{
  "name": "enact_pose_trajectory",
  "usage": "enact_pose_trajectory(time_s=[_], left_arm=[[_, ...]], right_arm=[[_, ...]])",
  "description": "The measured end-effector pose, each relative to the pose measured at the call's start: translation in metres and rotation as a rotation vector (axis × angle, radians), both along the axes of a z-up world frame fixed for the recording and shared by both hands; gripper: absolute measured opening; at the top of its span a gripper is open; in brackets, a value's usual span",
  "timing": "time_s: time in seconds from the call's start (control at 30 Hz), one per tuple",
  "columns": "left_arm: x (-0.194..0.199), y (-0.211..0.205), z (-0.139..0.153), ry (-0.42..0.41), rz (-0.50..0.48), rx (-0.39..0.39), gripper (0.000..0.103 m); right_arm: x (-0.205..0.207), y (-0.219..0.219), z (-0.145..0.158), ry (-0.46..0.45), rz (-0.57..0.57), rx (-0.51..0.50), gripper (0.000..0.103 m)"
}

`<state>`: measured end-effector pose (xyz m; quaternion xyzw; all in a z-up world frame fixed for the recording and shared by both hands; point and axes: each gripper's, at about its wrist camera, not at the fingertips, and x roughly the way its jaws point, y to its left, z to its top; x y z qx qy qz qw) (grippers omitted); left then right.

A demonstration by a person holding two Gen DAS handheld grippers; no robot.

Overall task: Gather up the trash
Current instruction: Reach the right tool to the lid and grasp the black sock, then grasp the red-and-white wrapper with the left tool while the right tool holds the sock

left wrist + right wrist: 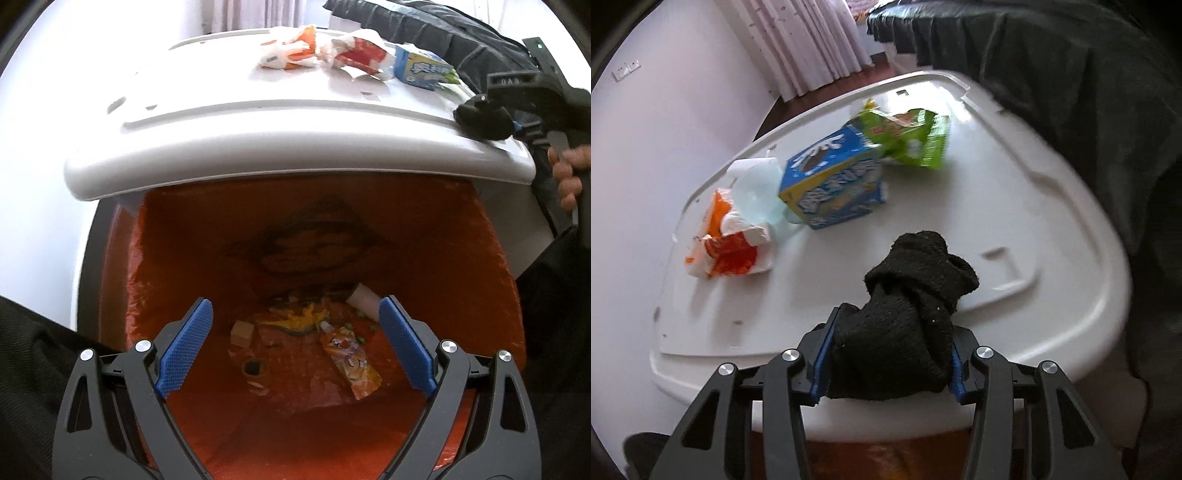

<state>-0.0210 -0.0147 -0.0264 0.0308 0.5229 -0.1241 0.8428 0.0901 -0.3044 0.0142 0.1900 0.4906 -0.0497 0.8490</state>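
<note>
My left gripper (295, 332) is open and empty, held over the mouth of the orange-lined bin (495, 280), which holds an orange snack wrapper (351, 362) and other scraps at the bottom. My right gripper (886, 354) is shut on a black sock (908, 317) at the near edge of the white table (1034, 206); the sock also shows in the left wrist view (484, 122). On the table lie a blue carton (834, 184), a green wrapper (912, 136), a pale blue cup (757, 192) and an orange-white wrapper (731, 243).
A dark cloth-covered piece of furniture (1071, 74) stands behind the table on the right. A white wall (665, 110) and curtains (798, 44) are at the left and back. The bin sits under the table's near edge (295, 155).
</note>
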Motion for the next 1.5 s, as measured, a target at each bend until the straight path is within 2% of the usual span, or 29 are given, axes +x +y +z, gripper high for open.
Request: enact_pose_trajectory(time_s=[0.07, 0.23, 0.33, 0.53, 0.67, 0.77, 0.83, 1.0, 1.07, 1.1, 1.13, 1.23, 1.33, 1.37, 1.5], left_arm=[[0.002, -0.005, 0.005, -0.003, -0.018, -0.012, 0.089], [0.027, -0.031, 0.043, -0.107, -0.087, -0.037, 0.089], [0.066, -0.045, 0.062, -0.079, -0.07, -0.143, 0.089], [0.152, -0.067, 0.073, 0.033, 0.121, -0.402, 0.089], [0.186, -0.082, 0.064, 0.05, 0.246, -0.446, 0.089], [0.205, -0.085, 0.047, 0.068, 0.366, -0.524, 0.089], [0.212, -0.086, 0.04, 0.07, 0.422, -0.548, 0.089], [0.22, -0.08, 0.032, -0.02, 0.539, -0.529, 0.089], [0.224, -0.082, 0.033, -0.035, 0.53, -0.488, 0.08], [0.226, -0.085, 0.033, -0.032, 0.503, -0.461, 0.058], [0.228, -0.088, 0.031, -0.021, 0.47, -0.441, 0.043], [0.223, -0.09, 0.031, -0.035, 0.408, -0.383, 0.033], [0.218, -0.086, 0.03, -0.024, 0.371, -0.376, 0.027], [0.214, -0.083, 0.031, -0.025, 0.355, -0.379, 0.026], [0.185, -0.083, 0.045, -0.089, 0.232, -0.3, 0.023]], right_arm=[[-0.003, -0.007, 0.0, -0.021, -0.026, 0.062, 0.048], [-0.009, -0.027, 0.01, -0.108, -0.114, 0.185, 0.049], [-0.006, -0.033, 0.018, -0.133, -0.138, 0.174, 0.049], [-0.012, -0.035, 0.033, -0.175, -0.11, 0.148, 0.049], [-0.013, -0.035, 0.036, -0.191, -0.098, 0.16, 0.049], [-0.012, -0.035, 0.036, -0.194, -0.092, 0.173, 0.049], [-0.012, -0.034, 0.036, -0.196, -0.087, 0.18, 0.05], [-0.008, -0.031, 0.036, -0.198, -0.065, 0.196, 0.05], [-0.007, -0.03, 0.036, -0.196, -0.061, 0.203, 0.05], [-0.006, -0.031, 0.035, -0.195, -0.063, 0.207, 0.05], [-0.005, -0.031, 0.035, -0.193, -0.065, 0.211, 0.05], [-0.003, -0.029, 0.033, -0.186, -0.067, 0.219, 0.05], [-0.001, -0.026, 0.033, -0.185, -0.057, 0.211, 0.05], [-0.001, -0.025, 0.033, -0.185, -0.054, 0.205, 0.05], [0.0, -0.024, 0.031, -0.185, -0.052, 0.207, 0.05]])
